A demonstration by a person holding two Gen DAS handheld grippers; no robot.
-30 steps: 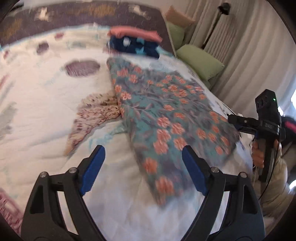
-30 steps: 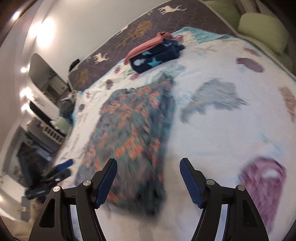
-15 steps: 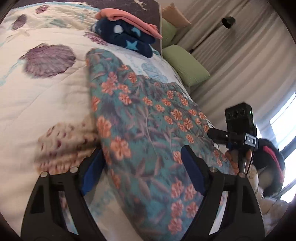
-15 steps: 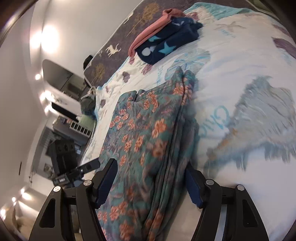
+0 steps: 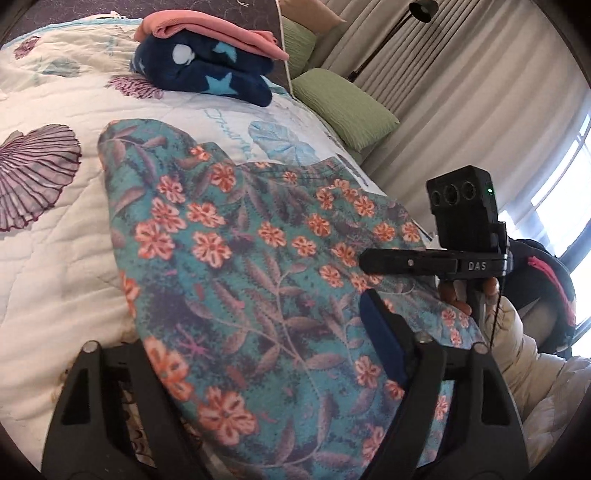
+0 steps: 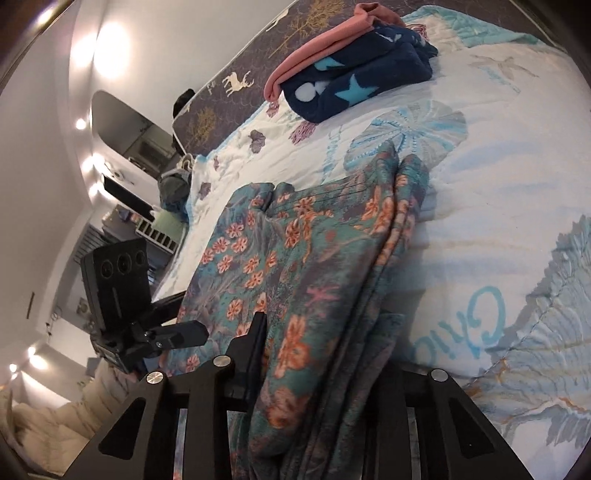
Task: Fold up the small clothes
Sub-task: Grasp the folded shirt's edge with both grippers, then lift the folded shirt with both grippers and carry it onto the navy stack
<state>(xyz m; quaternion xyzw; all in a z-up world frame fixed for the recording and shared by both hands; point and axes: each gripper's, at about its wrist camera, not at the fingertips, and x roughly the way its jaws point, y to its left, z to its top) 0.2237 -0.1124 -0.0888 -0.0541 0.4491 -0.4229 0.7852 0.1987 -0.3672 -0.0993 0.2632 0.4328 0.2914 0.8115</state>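
**Both grippers at the near edge of the floral garment**

A teal knit garment with orange flowers and purple leaves (image 5: 258, 288) lies folded on the white quilted bedspread with shell prints (image 5: 48, 266), filling the centre and lower half of both wrist views.

The left gripper (image 5: 255, 354) points steeply down at the garment's near edge. Its jaws have just been closing a little yet stand well apart, with the cloth bulging up between them; the blue pad on the right finger (image 5: 384, 343) lies against the fabric, while the left finger is hidden under the fold, so a firm pinch cannot be confirmed.

The right gripper (image 6: 325, 354) is tilted down at the stacked layers of the garment's edge. Its jaws have just been closing sharply and now squeeze the thick bundle of layers between them. In the left wrist view it shows at right of centre, held in a hand (image 5: 465, 295) with a cream padded sleeve (image 5: 535, 373) below.

At the top of the frame, a folded navy fleece with light-blue stars (image 5: 207, 70) carries a folded salmon-pink cloth (image 5: 207, 27). Green pillows (image 5: 343, 107) lean near beige curtains (image 5: 461, 96).
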